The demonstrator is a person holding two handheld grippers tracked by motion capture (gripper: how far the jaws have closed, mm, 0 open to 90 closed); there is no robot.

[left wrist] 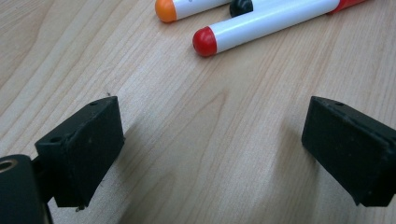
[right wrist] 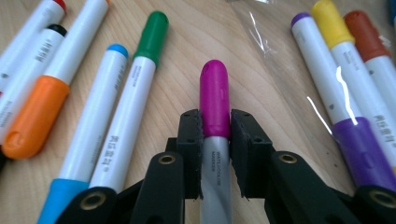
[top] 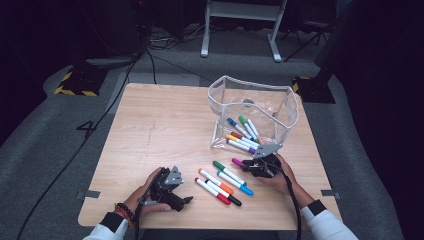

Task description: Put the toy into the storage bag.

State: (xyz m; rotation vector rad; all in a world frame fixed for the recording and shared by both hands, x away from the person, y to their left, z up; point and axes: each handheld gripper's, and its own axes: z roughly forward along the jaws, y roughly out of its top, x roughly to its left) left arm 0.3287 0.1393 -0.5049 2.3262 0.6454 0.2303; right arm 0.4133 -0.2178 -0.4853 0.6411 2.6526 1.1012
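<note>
right gripper (right wrist: 215, 140) clenched on the magenta marker (right wrist: 214, 95) on the table just in front of the clear pouch (top: 287, 107), six markers (top: 242, 136) inside, five (top: 222, 181) left; left gripper (left wrist: 212, 154) released.

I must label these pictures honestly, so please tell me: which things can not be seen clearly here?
- Magenta marker: in the right gripper view its lower barrel runs between the right gripper pads and off the bottom edge.
- Print on that barrel: too small to read.
- Red marker: far end cut by the left gripper view's top edge.
- Clear bag: in the high view, markers inside overlap, so the count is uncertain.
</note>
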